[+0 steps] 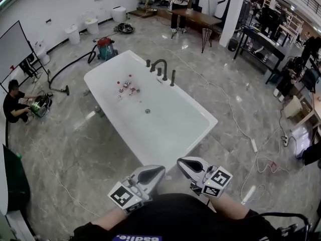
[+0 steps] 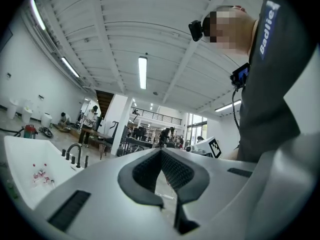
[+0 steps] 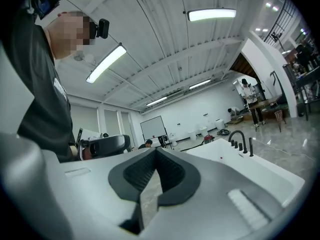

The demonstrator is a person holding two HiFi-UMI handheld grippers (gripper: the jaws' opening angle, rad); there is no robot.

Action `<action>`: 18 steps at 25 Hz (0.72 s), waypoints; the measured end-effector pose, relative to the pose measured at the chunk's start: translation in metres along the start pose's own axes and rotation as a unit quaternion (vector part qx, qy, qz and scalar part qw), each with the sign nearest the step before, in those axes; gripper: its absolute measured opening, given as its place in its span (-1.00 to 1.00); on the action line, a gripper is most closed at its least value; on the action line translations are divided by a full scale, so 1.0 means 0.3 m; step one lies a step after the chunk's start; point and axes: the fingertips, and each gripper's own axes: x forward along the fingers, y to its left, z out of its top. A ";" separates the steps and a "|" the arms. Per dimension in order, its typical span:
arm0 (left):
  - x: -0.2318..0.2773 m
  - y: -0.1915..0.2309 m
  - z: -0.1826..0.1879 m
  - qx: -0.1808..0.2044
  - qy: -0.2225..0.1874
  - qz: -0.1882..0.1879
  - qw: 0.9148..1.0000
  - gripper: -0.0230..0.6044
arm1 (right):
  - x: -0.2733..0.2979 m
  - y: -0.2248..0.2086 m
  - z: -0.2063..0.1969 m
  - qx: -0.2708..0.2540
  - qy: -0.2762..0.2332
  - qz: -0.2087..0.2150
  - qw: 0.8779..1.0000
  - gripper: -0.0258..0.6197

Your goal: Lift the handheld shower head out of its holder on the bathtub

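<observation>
A white freestanding bathtub (image 1: pixel 185 129) stands in the middle of the marble floor. On its far rim is a black tap set with a curved spout (image 1: pixel 161 67), and a slim black upright handheld shower head (image 1: pixel 172 78) stands at the right end of the set. Both grippers hang low in the head view, near my body and well short of the tub. My left gripper (image 1: pixel 159 170) and right gripper (image 1: pixel 180 163) point at each other, both shut and holding nothing. The left gripper (image 2: pixel 161 153) sees the tub (image 2: pixel 20 174) at its left. The right gripper (image 3: pixel 156 153) sees the tub (image 3: pixel 250 171) and taps (image 3: pixel 241 138) at its right.
Small red and white items (image 1: pixel 128 87) lie inside the tub near the drain (image 1: pixel 148 111). A red vacuum (image 1: pixel 105 48) with a black hose sits beyond the tub. A person (image 1: pixel 14 107) crouches at the left. Cables (image 1: pixel 255 144) run over the floor at the right, with tables (image 1: pixel 195 16) behind.
</observation>
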 end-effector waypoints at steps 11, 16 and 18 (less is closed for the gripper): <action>0.083 0.657 0.184 -0.004 -0.020 -0.065 0.998 -0.92 | 0.533 -0.357 0.131 -0.003 0.007 -0.060 0.998 -0.92; 0.138 0.820 0.183 -0.016 -0.002 -0.075 0.997 -0.92 | 0.640 -0.468 0.204 -0.002 -0.018 -0.081 0.997 -0.92; 0.179 0.841 0.182 -0.018 -0.006 -0.078 0.997 -0.92 | 0.644 -0.508 0.208 0.003 -0.017 -0.083 0.996 -0.92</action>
